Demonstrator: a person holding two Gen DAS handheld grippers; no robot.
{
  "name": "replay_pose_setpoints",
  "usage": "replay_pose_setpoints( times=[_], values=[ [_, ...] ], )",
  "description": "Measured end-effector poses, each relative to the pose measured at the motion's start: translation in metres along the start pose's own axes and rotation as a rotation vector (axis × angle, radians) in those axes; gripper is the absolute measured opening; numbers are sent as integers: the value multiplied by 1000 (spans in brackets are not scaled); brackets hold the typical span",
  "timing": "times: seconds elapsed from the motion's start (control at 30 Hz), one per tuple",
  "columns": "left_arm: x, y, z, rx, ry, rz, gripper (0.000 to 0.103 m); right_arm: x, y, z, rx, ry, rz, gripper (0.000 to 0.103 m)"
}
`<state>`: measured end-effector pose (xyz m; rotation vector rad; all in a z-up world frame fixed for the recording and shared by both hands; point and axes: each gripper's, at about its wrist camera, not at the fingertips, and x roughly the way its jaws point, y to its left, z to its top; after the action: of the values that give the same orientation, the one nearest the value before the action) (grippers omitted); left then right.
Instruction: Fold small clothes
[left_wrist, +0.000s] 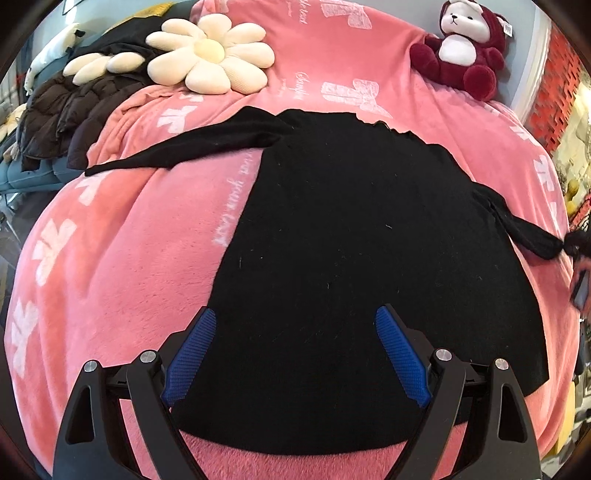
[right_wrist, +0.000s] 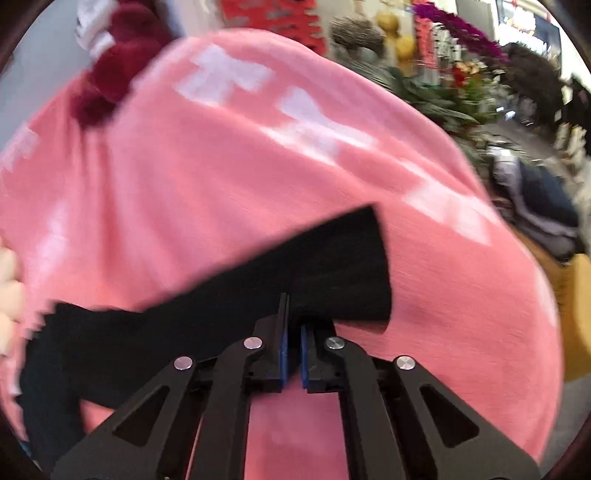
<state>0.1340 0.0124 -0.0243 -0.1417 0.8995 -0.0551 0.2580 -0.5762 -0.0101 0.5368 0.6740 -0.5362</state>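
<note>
Black top (left_wrist: 351, 258) lies spread flat on the pink blanket (left_wrist: 110, 258) over the bed, body toward the camera, one sleeve (left_wrist: 184, 155) trailing out to the left side, the other running off to the right edge. Left tongs (left_wrist: 295, 350) hang wide open above the hem end of the body, blue pads (left_wrist: 192, 354) not touching cloth as far as I can see. Nothing held there.

Right tongs (right_wrist: 293, 325) are shut, pads pinched together on the near edge of the right sleeve (right_wrist: 314, 266), close to the cuff. Right-wrist view is blurry, so can't say how deep the bite goes, but black fabric sits between the blades.

Step in hand, I reckon: fold that sleeve in across the body. To do it well: keep the pinch firm, lift just enough to clear the blanket, sweep inward w/o dragging the torso along. Lay the cuff flat on the body, no twist. Left tongs would do best pressing or pinning the body near the shoulder so it doesn't bunch. Fleece blanket looks grippy, knit may cling & wrinkle, so go smooth. Plush bear (left_wrist: 465, 48) & flower cushion (left_wrist: 210, 55) sit well apart at the head end, no bother.
</note>
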Motion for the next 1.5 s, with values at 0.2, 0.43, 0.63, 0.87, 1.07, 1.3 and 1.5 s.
replay_pose_setpoints(
  times=[0.2, 0.43, 0.63, 0.87, 1.07, 1.3, 1.5],
  values=[
    [-2, 4, 0, 3, 1, -24, 86, -50, 145, 22, -145, -61, 339, 3],
    [-13, 23, 2, -52, -4, -39, 86, -61, 338, -60, -398, 66, 583, 4],
    [-14, 56, 7, -108, -4, -27, 86, -21, 426, -189, -610, 253, 549, 6],
    [3, 107, 34, -224, 21, -56, 86, -23, 417, -242, -715, 321, 514, 38],
    [52, 188, 106, -500, -13, -63, 86, -88, 339, -235, -736, 166, 479, 68],
    [131, 248, 196, -649, 4, 48, 86, -97, 271, -246, -678, 230, 365, 68],
    [183, 276, 194, -936, 94, 37, 84, -87, 241, -247, -595, 241, 341, 69]
  ],
)
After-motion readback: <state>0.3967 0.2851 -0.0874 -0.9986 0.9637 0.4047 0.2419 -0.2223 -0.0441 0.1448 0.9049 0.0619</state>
